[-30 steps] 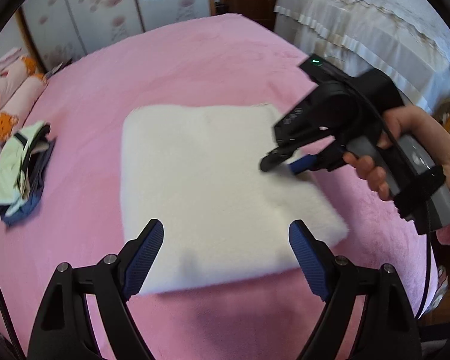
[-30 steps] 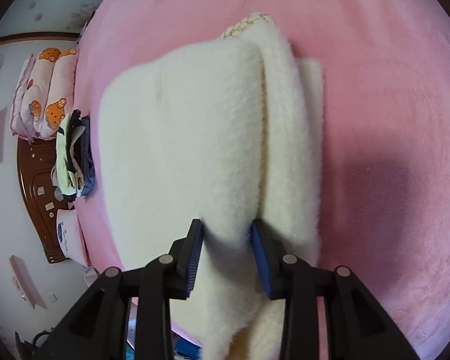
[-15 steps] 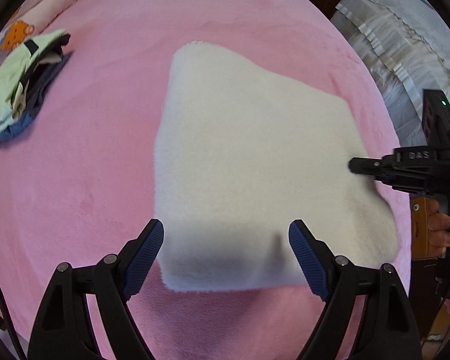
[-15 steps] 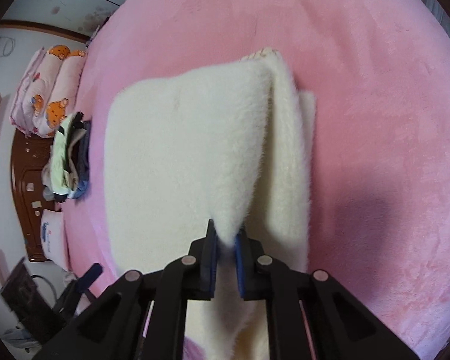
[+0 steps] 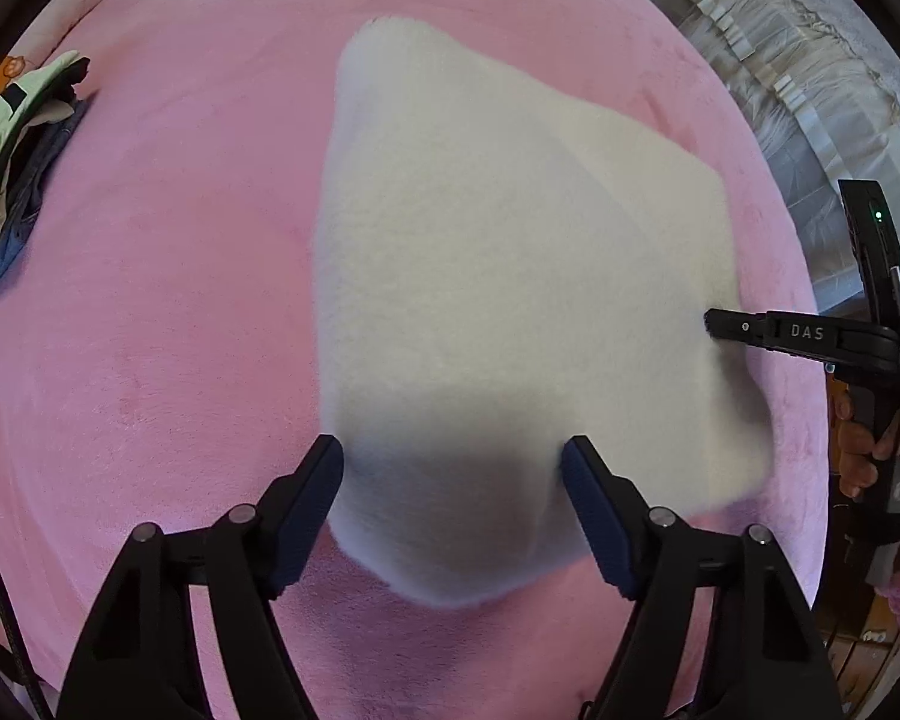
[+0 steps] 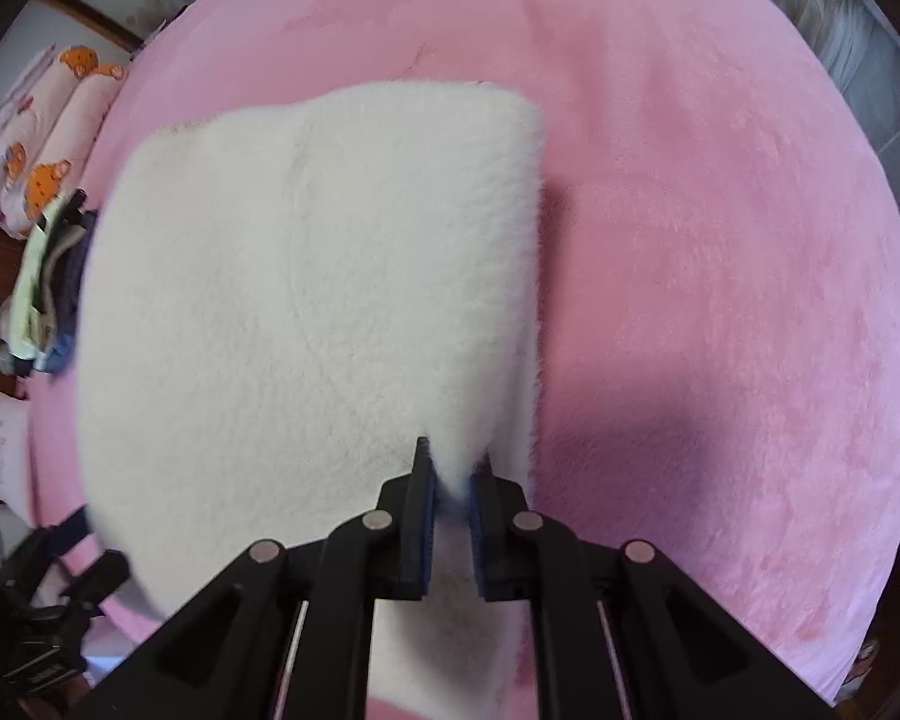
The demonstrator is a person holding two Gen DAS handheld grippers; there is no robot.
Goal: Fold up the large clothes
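Left wrist view
Garment: a folded cream-white fleece garment (image 5: 510,300) lies on a pink plush bed cover (image 5: 150,330), one corner toward the camera.
Left gripper: the left gripper (image 5: 450,480) hangs over that near corner with its blue-padded fingers (image 5: 312,504) spread wide and closing; the corner lies between them, neither pad pressing on it.
Fingers to cloth: the left pad sits just at the garment's left edge, the right pad (image 5: 594,516) over the fleece.
Right gripper seen from here: the black right gripper (image 5: 726,324) reaches in from the right edge, its tip on the garment's right border, a hand (image 5: 864,450) around its handle.
Surroundings: a pile of pale green and blue clothes (image 5: 18,162) at the far left, well apart from the garment; a white ruffled bedspread (image 5: 810,90) at upper right.

Right wrist view
Right gripper: the right gripper (image 6: 450,474) is clenched on a raised ridge of the fleece garment (image 6: 306,300), the cloth pinched between the two blue pads.
Garment: it spreads away and to the left of the fingers, and a flap hangs under them; its right edge runs just beside the right finger (image 6: 486,498).
Bed: the pink cover (image 6: 720,240) fills the right side.
Surroundings: the clothes pile (image 6: 48,276) and pink bear-print pillows (image 6: 48,138) at far left.
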